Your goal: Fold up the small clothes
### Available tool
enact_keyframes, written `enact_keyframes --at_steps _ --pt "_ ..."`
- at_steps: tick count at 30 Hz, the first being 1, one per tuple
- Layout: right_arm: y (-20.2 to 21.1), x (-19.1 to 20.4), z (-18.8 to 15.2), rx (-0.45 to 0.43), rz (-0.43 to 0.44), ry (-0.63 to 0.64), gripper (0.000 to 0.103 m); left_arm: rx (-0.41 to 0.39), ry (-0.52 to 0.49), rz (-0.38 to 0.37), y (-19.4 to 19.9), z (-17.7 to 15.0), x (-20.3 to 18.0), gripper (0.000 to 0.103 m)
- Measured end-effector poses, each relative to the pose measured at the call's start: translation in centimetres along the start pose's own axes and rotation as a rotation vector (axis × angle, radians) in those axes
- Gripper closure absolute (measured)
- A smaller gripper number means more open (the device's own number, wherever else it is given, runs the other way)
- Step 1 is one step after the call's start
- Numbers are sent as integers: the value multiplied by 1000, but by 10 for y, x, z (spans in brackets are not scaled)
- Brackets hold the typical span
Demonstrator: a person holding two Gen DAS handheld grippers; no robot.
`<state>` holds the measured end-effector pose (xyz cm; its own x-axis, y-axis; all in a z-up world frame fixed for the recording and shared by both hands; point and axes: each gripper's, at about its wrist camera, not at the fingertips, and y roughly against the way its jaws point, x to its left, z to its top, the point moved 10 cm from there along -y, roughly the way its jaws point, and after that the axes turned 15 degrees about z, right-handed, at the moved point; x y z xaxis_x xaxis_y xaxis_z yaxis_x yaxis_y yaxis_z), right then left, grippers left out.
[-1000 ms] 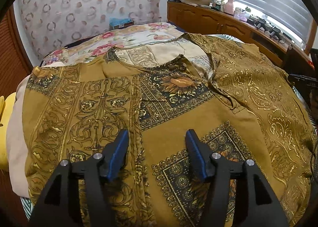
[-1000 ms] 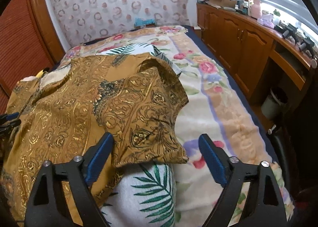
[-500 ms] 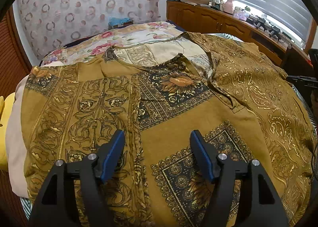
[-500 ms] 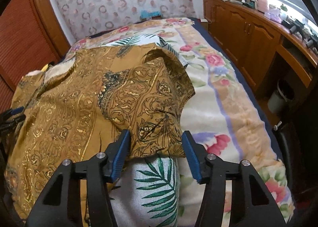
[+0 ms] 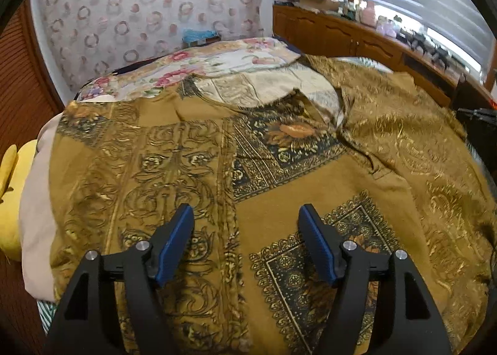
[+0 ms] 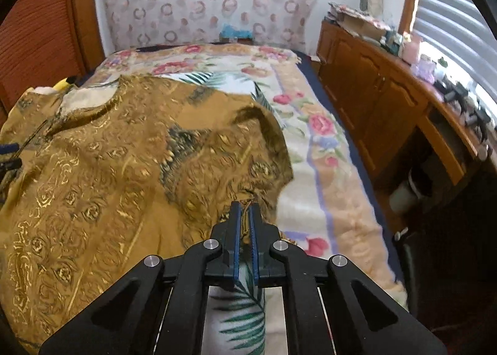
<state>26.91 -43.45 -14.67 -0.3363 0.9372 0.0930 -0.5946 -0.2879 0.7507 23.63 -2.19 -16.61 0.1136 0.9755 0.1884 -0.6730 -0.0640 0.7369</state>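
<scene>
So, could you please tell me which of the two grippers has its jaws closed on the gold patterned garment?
The right gripper: its jaws have just closed on the gold patterned garment at its edge. The left gripper hovers over the fabric with its jaws open.

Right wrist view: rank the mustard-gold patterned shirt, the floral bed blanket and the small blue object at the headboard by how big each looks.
1. Mustard-gold patterned shirt, though nearness to the camera enlarges it.
2. Floral bed blanket, partly covered.
3. Small blue object, far off.

Black tongs (image 5: 245, 249) (blue pads, silver screws)
</scene>
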Motion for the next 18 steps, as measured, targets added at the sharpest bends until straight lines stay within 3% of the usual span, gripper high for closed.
enact_keyframes --at_steps 10,18 --pt "7 45 31 -69 87 64 102 -73 87 -2 29 11 19 33" --pt "-27 113 19 -3 234 124 102 -104 121 -22 40 17 18 33"
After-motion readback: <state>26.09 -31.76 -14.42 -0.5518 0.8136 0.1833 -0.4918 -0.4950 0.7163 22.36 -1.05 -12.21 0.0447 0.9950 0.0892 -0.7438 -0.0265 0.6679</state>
